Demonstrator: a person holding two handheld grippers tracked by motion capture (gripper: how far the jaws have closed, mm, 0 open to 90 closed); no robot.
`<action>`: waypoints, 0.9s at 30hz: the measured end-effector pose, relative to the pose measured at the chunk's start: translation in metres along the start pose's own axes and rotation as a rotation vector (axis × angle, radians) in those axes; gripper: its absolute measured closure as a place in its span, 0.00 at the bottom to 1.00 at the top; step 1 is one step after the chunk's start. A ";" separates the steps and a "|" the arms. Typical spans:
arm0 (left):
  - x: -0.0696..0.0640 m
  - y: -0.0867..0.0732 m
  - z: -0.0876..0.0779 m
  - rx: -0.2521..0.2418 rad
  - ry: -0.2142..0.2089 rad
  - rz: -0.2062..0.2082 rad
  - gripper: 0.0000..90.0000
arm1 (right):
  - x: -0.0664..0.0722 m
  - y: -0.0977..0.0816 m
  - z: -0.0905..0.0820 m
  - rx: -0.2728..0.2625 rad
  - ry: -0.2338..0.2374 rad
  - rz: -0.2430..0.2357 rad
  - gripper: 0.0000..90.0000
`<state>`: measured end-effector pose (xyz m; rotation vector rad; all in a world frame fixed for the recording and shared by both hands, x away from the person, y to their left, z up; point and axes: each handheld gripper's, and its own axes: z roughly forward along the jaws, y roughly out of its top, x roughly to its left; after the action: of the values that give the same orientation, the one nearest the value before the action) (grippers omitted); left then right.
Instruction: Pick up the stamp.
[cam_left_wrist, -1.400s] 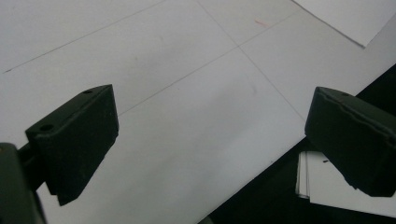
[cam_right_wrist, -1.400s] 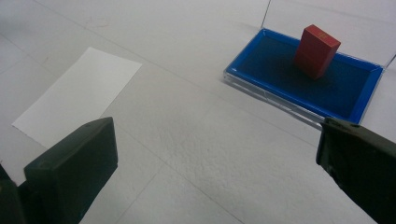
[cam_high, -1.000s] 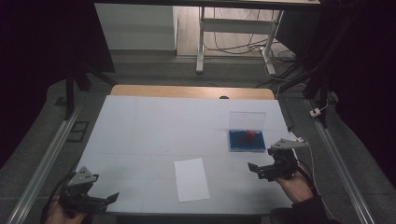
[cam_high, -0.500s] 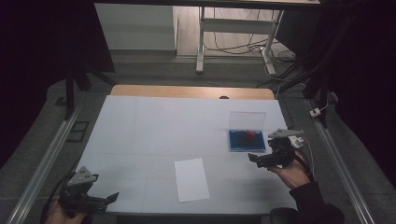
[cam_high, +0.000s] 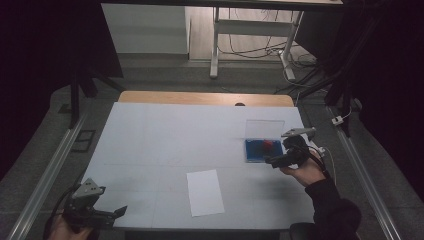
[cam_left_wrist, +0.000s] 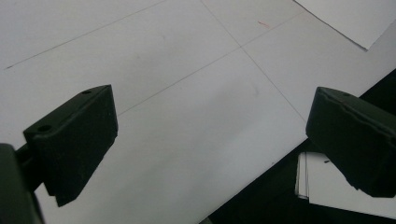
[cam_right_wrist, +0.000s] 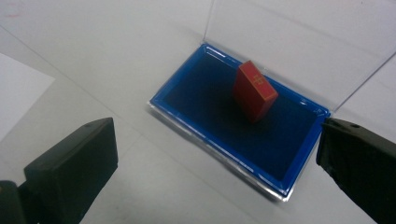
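**Right tongs brought up to the red stamp on the ink pad**

Nearest to the person, the left tongs (cam_high: 117, 212) are held low at the near left corner of the surface (cam_high: 165, 135). Their jaws are seen wide apart in the left gripper view, and nothing is held between them. A little farther in, a white sheet of paper (cam_high: 205, 192) is laid flat near the front edge, well apart from both tongs.

Farther to the right, the right tongs (cam_high: 274, 161) are placed just beside the blue ink pad (cam_right_wrist: 205, 126). Their jaws are also spread wide and nothing is gripped. The step in hand is judged to be the approach to the red stamp (cam_right_wrist: 253, 91), which is standing tilted on the dark blue cushion, toward its far end. It is a small rectangular block, red on all sides, with a small mark on its upper face that cannot be read. Behind the pad, its clear lid (cam_right_wrist: 299, 46) is standing open.

For the next move, the tongs must probably be moved forward over the pad, lined up with the two flat sides of the stamp, and closed on it without pressing the lid.
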<state>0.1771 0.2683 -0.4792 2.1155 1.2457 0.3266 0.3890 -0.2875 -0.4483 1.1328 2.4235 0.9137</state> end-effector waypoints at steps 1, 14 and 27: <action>0.000 0.000 0.000 0.000 0.000 0.000 0.03 | -0.001 0.001 0.002 0.006 0.003 -0.004 0.00; 0.000 0.000 0.000 0.001 -0.002 -0.001 0.03 | -0.020 0.013 0.031 0.045 -0.015 -0.049 0.00; 0.001 0.000 0.000 0.000 -0.007 -0.003 0.03 | -0.030 0.025 0.043 0.082 0.055 -0.112 0.33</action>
<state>0.1776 0.2686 -0.4795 2.1130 1.2449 0.3173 0.4450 -0.2808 -0.4638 0.9995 2.5613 0.8290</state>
